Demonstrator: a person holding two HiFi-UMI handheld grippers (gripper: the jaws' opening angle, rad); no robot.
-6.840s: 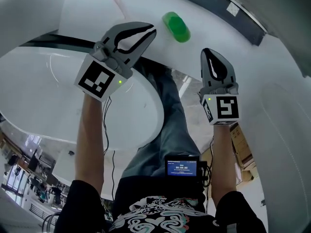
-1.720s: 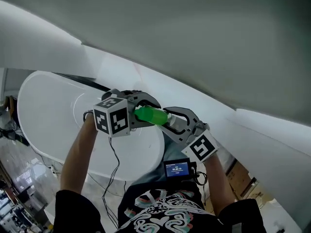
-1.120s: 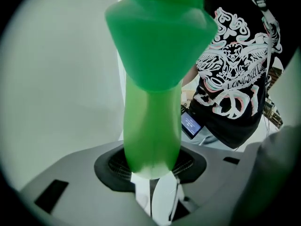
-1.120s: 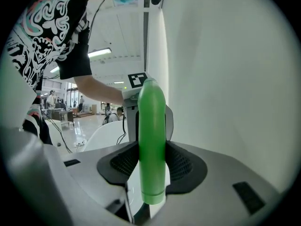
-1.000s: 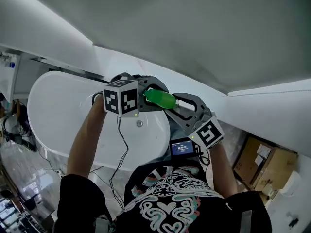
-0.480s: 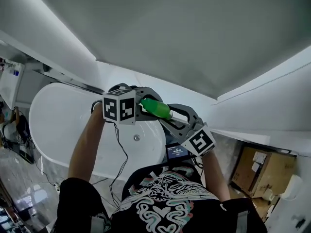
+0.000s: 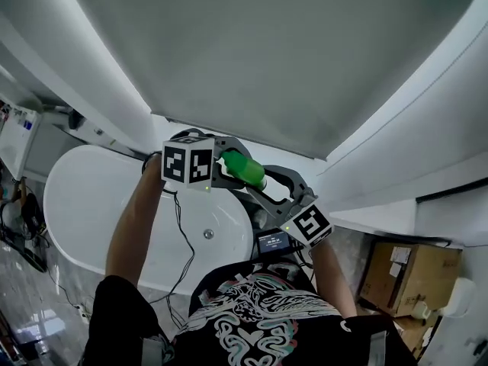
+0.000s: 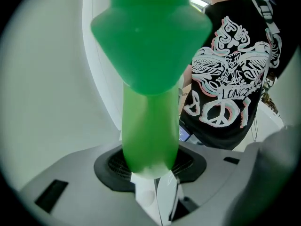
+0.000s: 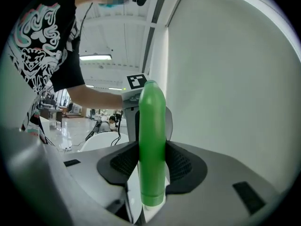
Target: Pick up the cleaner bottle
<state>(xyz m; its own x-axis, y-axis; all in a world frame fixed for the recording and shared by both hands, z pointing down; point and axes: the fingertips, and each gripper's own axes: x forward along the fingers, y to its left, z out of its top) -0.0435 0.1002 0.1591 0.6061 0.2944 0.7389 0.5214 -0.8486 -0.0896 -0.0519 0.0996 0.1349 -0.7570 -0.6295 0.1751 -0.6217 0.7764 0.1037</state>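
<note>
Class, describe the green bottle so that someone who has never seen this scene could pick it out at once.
Start at the big white bathtub low on the left of the head view. Above its right end the left hand-held gripper and right hand-held gripper meet, both clamped on the green bottle. It is the only bright green thing among white and grey.

We hold the cleaner bottle (image 7: 244, 169) from both ends: left gripper (image 7: 229, 161) jaws clamped on it, right gripper (image 7: 263, 187) jaws likewise, both forearms angled up beneath it.
</note>
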